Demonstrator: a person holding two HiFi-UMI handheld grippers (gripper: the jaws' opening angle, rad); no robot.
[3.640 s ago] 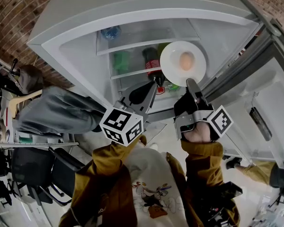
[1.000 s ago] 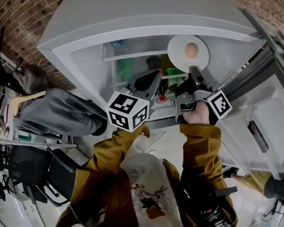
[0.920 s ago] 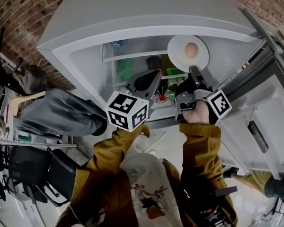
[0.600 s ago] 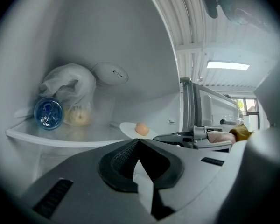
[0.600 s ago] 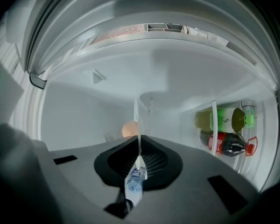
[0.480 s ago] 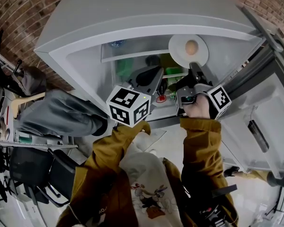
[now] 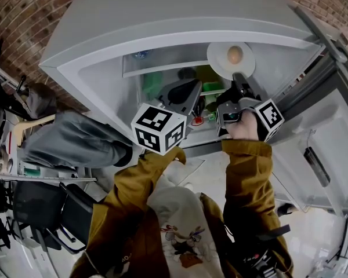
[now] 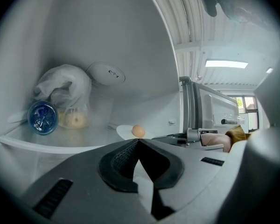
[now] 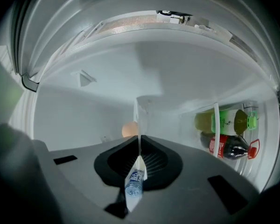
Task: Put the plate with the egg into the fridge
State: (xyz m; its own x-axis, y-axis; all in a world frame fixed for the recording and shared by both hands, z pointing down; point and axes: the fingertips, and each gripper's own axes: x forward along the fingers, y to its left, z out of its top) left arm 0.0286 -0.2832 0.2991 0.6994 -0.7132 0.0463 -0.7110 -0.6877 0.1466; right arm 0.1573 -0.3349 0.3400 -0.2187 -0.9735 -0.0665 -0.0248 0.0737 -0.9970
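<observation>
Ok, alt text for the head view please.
The right gripper holds a round white plate with a brown egg by its rim, inside the top of the open grey fridge. The left gripper, shut and empty, hovers just left of it.

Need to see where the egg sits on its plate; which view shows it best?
Head view: it looks down on the whole egg, roughly centred on the plate. The left gripper view shows it small, side-on; the right gripper view only part, behind its jaws.

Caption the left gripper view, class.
Shut left gripper faces a round white plate bearing a brown egg inside the white fridge.
</observation>
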